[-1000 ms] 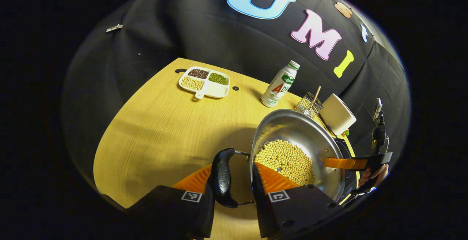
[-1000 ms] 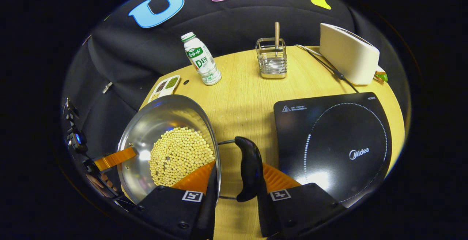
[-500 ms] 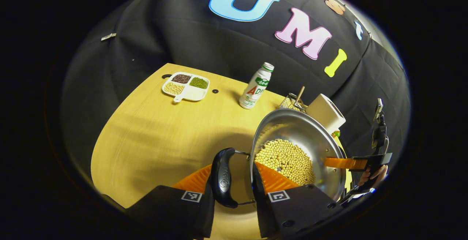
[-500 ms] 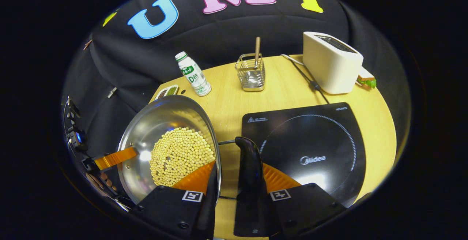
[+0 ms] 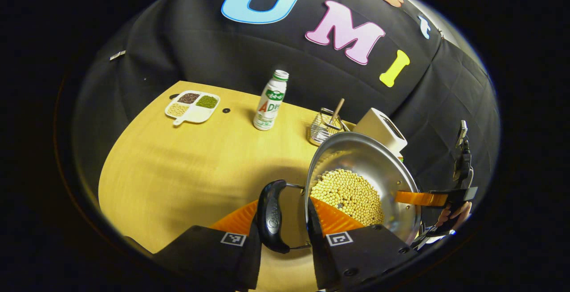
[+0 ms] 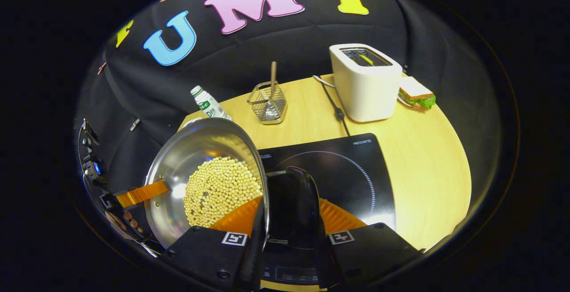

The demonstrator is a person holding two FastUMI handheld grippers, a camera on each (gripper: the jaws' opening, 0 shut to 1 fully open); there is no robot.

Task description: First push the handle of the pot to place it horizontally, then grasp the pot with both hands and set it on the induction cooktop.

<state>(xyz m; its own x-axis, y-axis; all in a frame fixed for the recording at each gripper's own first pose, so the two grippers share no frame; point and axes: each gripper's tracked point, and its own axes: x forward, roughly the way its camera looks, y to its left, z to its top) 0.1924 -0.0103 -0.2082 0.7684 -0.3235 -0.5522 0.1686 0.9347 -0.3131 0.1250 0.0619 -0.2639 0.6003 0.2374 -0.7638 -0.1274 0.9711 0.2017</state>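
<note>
Pot (image 6: pixel 207 180) of beans (image 6: pixel 221 189) carried above the near edge of the induction cooktop (image 6: pixel 352 174); left gripper (image 5: pixel 285 212) and right gripper (image 6: pixel 287 214) each clamped across a side handle; uneven lowering could spill beans.

Pot (image 6: pixel 200 180) now over the induction cooktop (image 6: pixel 352 172).
</note>
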